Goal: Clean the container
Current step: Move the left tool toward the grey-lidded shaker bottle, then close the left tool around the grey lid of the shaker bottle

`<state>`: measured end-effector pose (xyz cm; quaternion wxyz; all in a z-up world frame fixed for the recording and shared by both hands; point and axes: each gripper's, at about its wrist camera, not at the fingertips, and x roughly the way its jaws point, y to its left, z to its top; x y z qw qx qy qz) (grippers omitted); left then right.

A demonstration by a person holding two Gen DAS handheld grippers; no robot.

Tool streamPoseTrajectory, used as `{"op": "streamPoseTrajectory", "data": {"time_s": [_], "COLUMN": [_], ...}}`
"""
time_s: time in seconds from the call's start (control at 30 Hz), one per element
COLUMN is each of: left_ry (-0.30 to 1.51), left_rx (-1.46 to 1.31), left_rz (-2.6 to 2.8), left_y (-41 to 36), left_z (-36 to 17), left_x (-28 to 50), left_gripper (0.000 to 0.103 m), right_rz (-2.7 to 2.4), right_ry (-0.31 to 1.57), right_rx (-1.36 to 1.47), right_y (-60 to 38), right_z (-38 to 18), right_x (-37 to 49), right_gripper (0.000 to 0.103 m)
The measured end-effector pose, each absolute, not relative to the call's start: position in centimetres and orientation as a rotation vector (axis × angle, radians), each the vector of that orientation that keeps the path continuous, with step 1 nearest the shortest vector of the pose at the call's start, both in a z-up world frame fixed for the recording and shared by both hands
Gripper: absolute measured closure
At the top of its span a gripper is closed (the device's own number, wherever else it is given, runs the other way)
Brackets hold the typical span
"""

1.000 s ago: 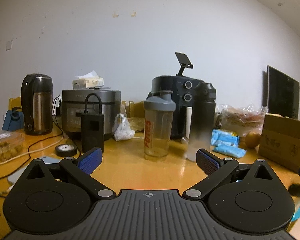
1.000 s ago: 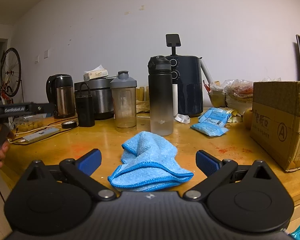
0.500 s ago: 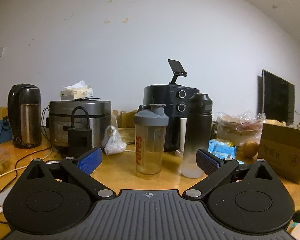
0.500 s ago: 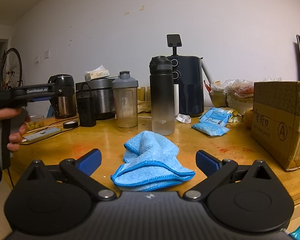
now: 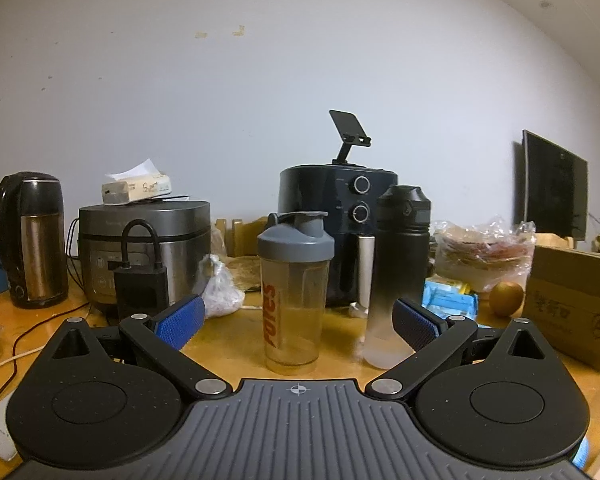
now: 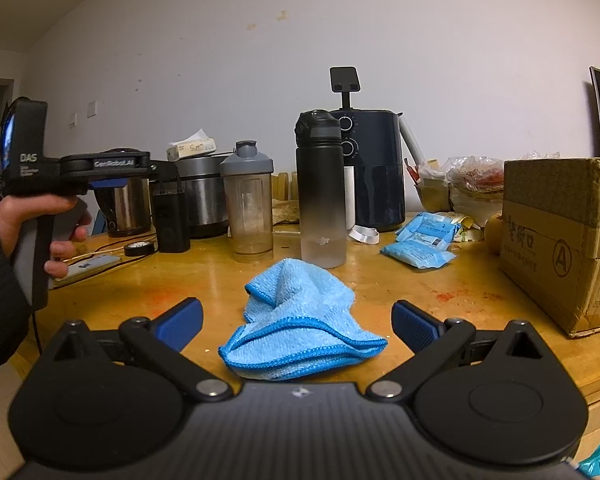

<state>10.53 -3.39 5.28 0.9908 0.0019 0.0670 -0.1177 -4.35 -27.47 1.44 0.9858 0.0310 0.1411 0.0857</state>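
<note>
A clear shaker bottle (image 5: 294, 292) with a grey lid and red lettering stands on the wooden table, straight ahead of my open left gripper (image 5: 298, 322). A tall black bottle (image 5: 398, 276) fading to frosted clear stands to its right. In the right wrist view the shaker bottle (image 6: 249, 208) and the black bottle (image 6: 321, 192) stand behind a crumpled blue cloth (image 6: 300, 320), which lies just in front of my open right gripper (image 6: 296, 322). Neither gripper holds anything. A hand (image 6: 40, 220) carries the left gripper's handle at the left.
Behind the bottles stand a dark air fryer (image 5: 336, 208), a rice cooker (image 5: 148, 240), a black kettle (image 5: 30, 240) and a small black device (image 5: 140, 284). A cardboard box (image 6: 560, 240) sits at the right, with blue packets (image 6: 420, 240) nearby. Cables (image 5: 28, 328) trail at the left.
My left gripper has risen and moved closer to the shaker bottle, which now sits centred between its fingers. The right gripper has edged slightly toward the blue cloth.
</note>
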Motion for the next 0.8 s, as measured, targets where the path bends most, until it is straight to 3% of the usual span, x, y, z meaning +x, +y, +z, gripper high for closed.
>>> {"op": "streamPoseTrajectory", "data": {"time_s": [0.8], "left_ry": [0.142], "left_rx": [0.021], "left_rz": [-0.259], "left_y": [-4.2], "left_z": [5.1], "left_x": [15.9], "left_gripper": [0.0], "right_rz": [0.163], "right_ry": [0.298], "right_rx": [0.065], "right_y": [-27.7], "right_z": [1.2], "right_x": [-4.4], "right_gripper": [0.0]}}
